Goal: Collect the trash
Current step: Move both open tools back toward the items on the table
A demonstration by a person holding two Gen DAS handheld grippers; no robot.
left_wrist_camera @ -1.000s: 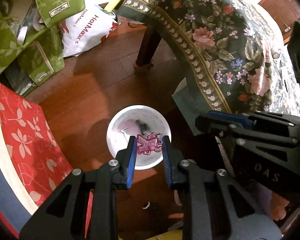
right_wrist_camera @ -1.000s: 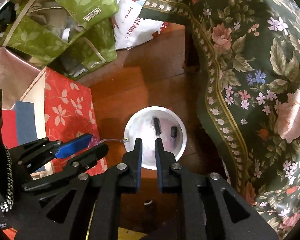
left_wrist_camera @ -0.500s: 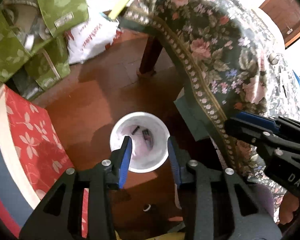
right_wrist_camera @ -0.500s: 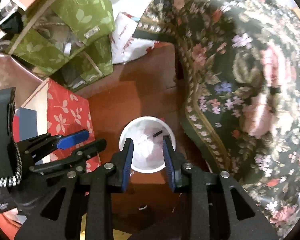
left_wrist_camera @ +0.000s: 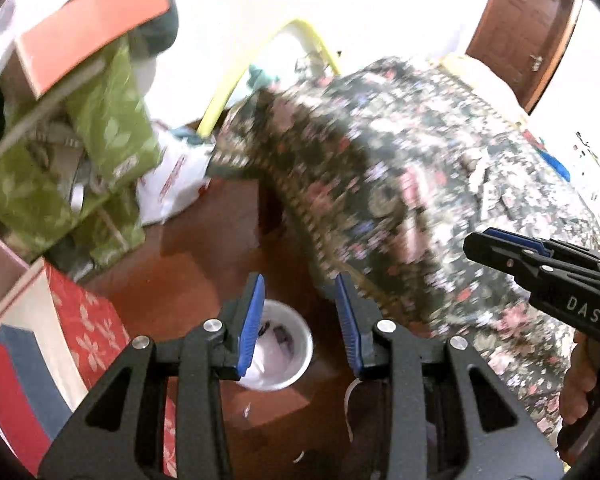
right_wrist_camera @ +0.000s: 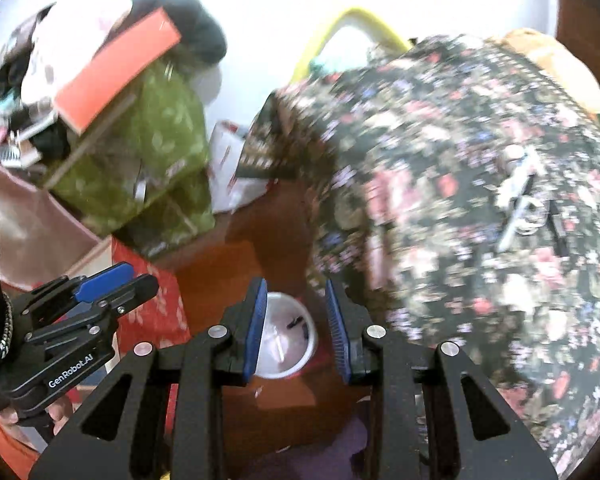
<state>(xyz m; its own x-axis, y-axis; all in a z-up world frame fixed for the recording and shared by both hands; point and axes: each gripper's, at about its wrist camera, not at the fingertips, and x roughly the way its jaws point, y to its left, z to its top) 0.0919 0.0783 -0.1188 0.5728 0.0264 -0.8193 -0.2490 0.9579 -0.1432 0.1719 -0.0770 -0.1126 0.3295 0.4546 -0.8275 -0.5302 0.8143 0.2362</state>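
Observation:
A white round bin (left_wrist_camera: 281, 350) stands on the brown floor with several small dark and pale scraps inside; it also shows in the right wrist view (right_wrist_camera: 288, 342). My left gripper (left_wrist_camera: 299, 322) is open and empty, high above the bin. My right gripper (right_wrist_camera: 297, 326) is open and empty, also above the bin. Each gripper shows in the other's view, the right one (left_wrist_camera: 540, 268) and the left one (right_wrist_camera: 92, 300). Small items (right_wrist_camera: 520, 204) lie on the floral tablecloth (right_wrist_camera: 480, 208); blur hides what they are.
The table with the floral cloth (left_wrist_camera: 400, 208) fills the right. Green leaf-print bags (left_wrist_camera: 72, 168), a white plastic bag (left_wrist_camera: 172, 184), an orange box (left_wrist_camera: 88, 28) and a red floral box (left_wrist_camera: 80, 328) crowd the left. A wooden door (left_wrist_camera: 528, 20) is at far right.
The left gripper let a pink scrap fall into the bin and opened. The right gripper opened too. Both rose and tilted up, so the bin looks smaller and the tabletop comes into view.

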